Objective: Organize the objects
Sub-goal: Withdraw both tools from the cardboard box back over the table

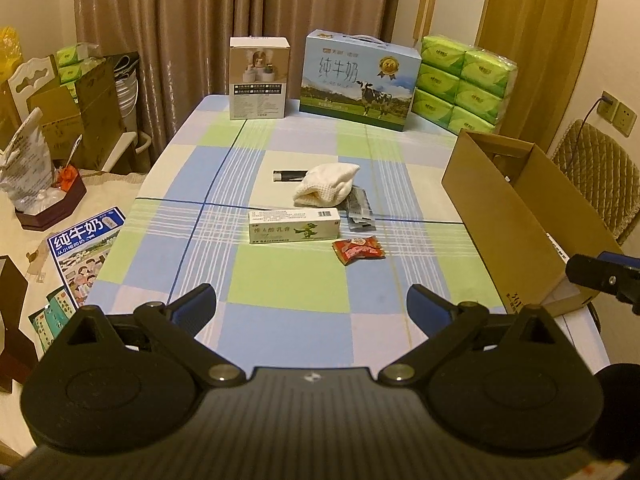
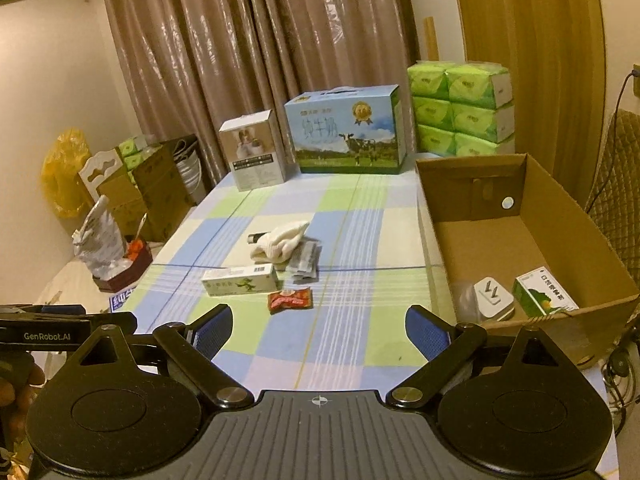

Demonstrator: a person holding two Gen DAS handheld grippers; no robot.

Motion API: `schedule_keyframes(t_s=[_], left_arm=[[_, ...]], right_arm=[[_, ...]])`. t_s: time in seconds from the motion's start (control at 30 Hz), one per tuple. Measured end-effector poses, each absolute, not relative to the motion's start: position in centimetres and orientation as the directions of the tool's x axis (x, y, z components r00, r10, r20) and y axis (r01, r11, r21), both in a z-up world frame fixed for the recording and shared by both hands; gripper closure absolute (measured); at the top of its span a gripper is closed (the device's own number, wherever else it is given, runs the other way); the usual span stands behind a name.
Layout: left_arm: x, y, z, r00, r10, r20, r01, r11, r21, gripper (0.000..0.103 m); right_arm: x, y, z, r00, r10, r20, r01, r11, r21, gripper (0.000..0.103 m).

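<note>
On the checked tablecloth [image 1: 280, 272] lie a long ointment box [image 1: 294, 226], a red snack packet [image 1: 359, 250], a white knitted cloth [image 1: 326, 184], a black tube [image 1: 286, 176] and grey sachets [image 1: 360, 210]. They also show in the right wrist view: box [image 2: 239, 279], packet [image 2: 290, 299], cloth [image 2: 280, 242]. An open cardboard box [image 2: 532, 236] at the table's right holds a white plug [image 2: 493, 298] and a green medicine box [image 2: 544, 296]. My left gripper [image 1: 311, 308] and right gripper [image 2: 319, 330] are open and empty, above the near table edge.
A white product box [image 1: 259, 78], a milk carton case [image 1: 358, 80] and stacked green tissue packs [image 1: 464, 84] stand at the table's far edge. Cartons, bags and leaflets [image 1: 86, 248] fill the left side. A padded chair [image 1: 596, 176] stands right of the cardboard box.
</note>
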State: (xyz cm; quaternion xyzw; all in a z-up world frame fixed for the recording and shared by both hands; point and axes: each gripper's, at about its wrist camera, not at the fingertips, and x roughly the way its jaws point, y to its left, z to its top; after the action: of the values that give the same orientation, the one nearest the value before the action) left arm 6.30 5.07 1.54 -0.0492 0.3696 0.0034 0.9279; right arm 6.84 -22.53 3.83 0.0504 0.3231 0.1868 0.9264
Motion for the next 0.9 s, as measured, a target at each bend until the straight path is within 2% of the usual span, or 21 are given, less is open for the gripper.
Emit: schedule_keyframes(t_s=[0.5, 0.9], left_arm=[[7.6, 6.1, 0.2, 0.712, -0.023, -0.702, -0.051, 0.995, -0.084, 0.003], [11.9, 8.9, -2.2, 0.694, 0.013, -0.72, -0.055, 0.998, -0.036, 0.003]], right_arm=[[8.2, -20.9, 2.2, 0.693, 0.386, -0.609, -0.326, 0.921, 0.213, 0.012], [12.2, -17.7, -1.0, 0.641, 0.409, -0.65, -0.338, 0.91, 0.239, 0.013]])
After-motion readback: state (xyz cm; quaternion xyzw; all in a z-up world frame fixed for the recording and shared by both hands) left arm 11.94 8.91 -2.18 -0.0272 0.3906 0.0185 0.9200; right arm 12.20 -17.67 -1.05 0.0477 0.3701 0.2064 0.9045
